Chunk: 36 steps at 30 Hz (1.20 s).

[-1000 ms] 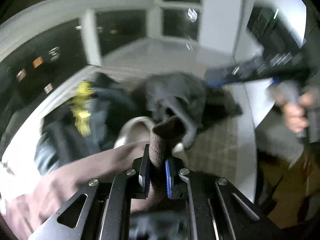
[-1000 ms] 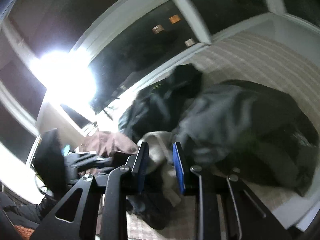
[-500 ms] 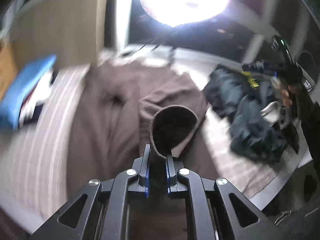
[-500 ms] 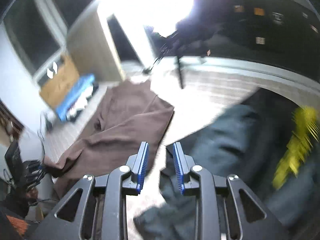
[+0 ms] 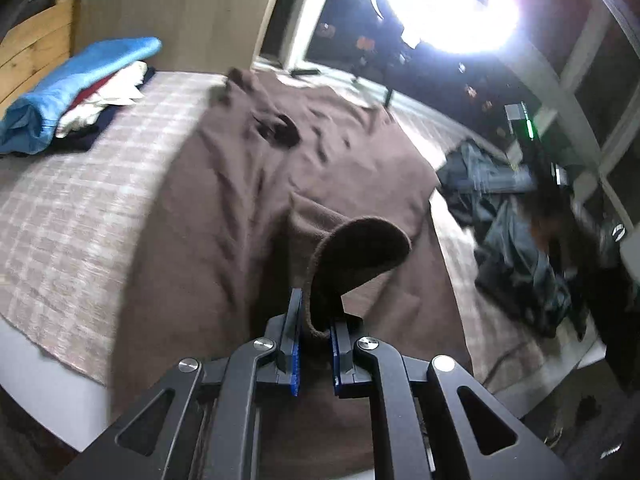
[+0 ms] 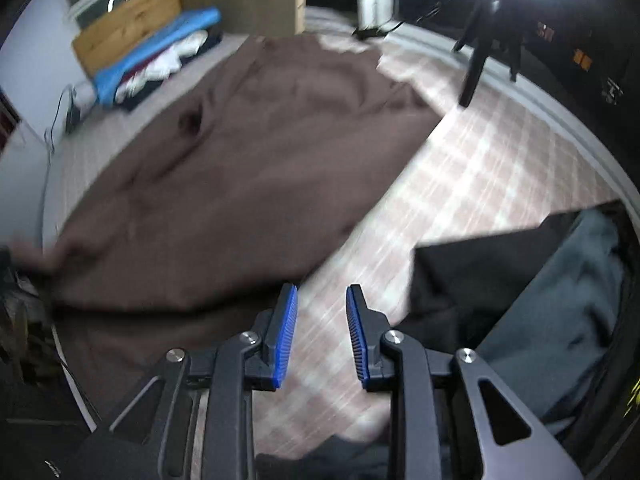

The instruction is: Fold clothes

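A large brown garment (image 5: 256,184) lies spread over the checked bed cover (image 5: 80,200). My left gripper (image 5: 314,332) is shut on a cuff or hem of this brown garment (image 5: 360,252), which curls up above the pads. In the right wrist view the same brown garment (image 6: 240,168) covers the left half of the bed. My right gripper (image 6: 321,320) is open over the bare checked cover (image 6: 480,176), just right of the garment's edge, with nothing between its fingers.
A heap of dark grey clothes (image 5: 512,232) lies on the bed's right side, seen also as dark clothes (image 6: 540,280). A stack of folded items with a blue one on top (image 5: 76,88) sits at the far left corner. A tripod (image 6: 476,56) stands by the window.
Both views swung from the window and the dark clothes heap towards the brown garment on the bed. My left gripper kept hold of the brown cuff; my right gripper stayed open and empty.
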Motion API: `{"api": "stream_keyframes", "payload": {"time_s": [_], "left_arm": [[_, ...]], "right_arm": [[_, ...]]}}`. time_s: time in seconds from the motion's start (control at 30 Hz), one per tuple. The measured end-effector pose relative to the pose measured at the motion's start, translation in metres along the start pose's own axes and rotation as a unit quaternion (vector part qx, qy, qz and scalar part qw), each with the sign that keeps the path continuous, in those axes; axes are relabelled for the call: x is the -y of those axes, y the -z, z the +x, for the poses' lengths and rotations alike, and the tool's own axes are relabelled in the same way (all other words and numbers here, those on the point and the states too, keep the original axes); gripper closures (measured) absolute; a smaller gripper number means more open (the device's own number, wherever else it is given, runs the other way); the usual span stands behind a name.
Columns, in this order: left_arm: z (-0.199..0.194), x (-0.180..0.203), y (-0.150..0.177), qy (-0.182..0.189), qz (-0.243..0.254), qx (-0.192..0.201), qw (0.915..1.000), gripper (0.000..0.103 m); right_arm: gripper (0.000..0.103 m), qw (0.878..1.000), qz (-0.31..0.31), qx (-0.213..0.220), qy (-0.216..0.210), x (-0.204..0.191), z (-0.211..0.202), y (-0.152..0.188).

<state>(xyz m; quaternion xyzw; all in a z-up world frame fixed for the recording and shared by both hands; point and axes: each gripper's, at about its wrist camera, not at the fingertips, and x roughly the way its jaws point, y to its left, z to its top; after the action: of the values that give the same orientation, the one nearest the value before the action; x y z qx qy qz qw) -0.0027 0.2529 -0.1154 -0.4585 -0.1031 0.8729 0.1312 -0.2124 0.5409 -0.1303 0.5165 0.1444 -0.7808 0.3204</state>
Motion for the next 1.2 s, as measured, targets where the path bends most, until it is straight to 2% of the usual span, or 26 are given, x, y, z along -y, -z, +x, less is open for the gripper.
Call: {"api": "stream_keyframes", "payload": {"time_s": [0.07, 0.17, 0.27, 0.3, 0.33, 0.37, 0.43, 0.5, 0.57, 0.63, 0.73, 0.83, 0.9, 1.0, 1.1, 1.2], "left_arm": [[-0.002, -0.011, 0.0, -0.017, 0.005, -0.019, 0.9997, 0.089], [-0.007, -0.023, 0.003, -0.05, 0.016, -0.042, 0.9977, 0.083], [-0.013, -0.025, 0.0, -0.06, 0.034, -0.044, 0.9966, 0.065], [-0.01, -0.02, -0.004, -0.065, 0.056, -0.041, 0.9954, 0.058], [-0.007, -0.015, -0.008, -0.07, 0.078, -0.039, 0.9937, 0.053], [-0.003, -0.01, -0.011, -0.078, 0.101, -0.037, 0.9911, 0.05], [0.012, -0.004, -0.015, -0.116, 0.151, -0.044, 0.9807, 0.046], [0.028, -0.008, -0.015, -0.126, 0.175, -0.071, 0.9738, 0.046], [0.039, -0.015, -0.014, -0.103, 0.177, -0.1, 0.9738, 0.049], [0.034, -0.021, -0.02, -0.081, 0.159, -0.102, 0.9786, 0.086], [0.027, -0.031, -0.031, -0.049, 0.133, -0.105, 0.9844, 0.095], [0.02, -0.041, -0.041, -0.017, 0.106, -0.108, 0.9884, 0.096], [0.015, -0.047, -0.048, 0.003, 0.089, -0.108, 0.9902, 0.096], [-0.009, -0.05, -0.064, 0.004, 0.085, -0.079, 0.9933, 0.096], [-0.026, -0.049, -0.075, 0.006, 0.081, -0.058, 0.995, 0.096], [-0.038, -0.048, -0.077, 0.011, 0.08, -0.046, 0.9956, 0.096]], "right_arm": [[0.078, 1.0, 0.005, -0.004, 0.004, -0.008, 0.009, 0.006], [0.078, 1.0, 0.019, 0.015, -0.002, -0.012, 0.006, 0.001], [0.078, 0.999, 0.027, 0.019, 0.005, -0.012, -0.002, 0.0], [0.077, 0.999, 0.028, 0.02, 0.007, -0.012, -0.006, 0.001], [0.071, 0.999, 0.03, 0.019, 0.002, -0.013, -0.01, 0.002], [0.066, 0.999, 0.031, 0.018, -0.003, -0.014, -0.013, 0.004], [0.064, 0.999, 0.03, 0.015, -0.003, -0.018, -0.014, 0.005], [0.064, 1.0, 0.023, 0.011, 0.001, -0.023, -0.013, 0.007], [0.065, 1.0, 0.012, 0.013, -0.006, -0.031, -0.013, 0.007], [0.065, 1.0, -0.011, 0.016, 0.005, -0.04, -0.012, 0.007], [0.065, 0.998, -0.048, 0.015, 0.045, -0.049, -0.008, 0.008], [0.065, 0.996, -0.051, 0.009, 0.072, -0.041, 0.001, 0.009], [0.065, 0.996, -0.045, 0.014, 0.075, -0.034, 0.006, 0.006], [0.064, 0.997, -0.041, 0.019, 0.059, -0.031, 0.019, -0.007], [0.065, 0.996, -0.023, 0.033, 0.076, -0.029, 0.03, -0.025], [0.065, 0.995, 0.021, 0.051, 0.082, -0.013, 0.032, -0.036]]}}
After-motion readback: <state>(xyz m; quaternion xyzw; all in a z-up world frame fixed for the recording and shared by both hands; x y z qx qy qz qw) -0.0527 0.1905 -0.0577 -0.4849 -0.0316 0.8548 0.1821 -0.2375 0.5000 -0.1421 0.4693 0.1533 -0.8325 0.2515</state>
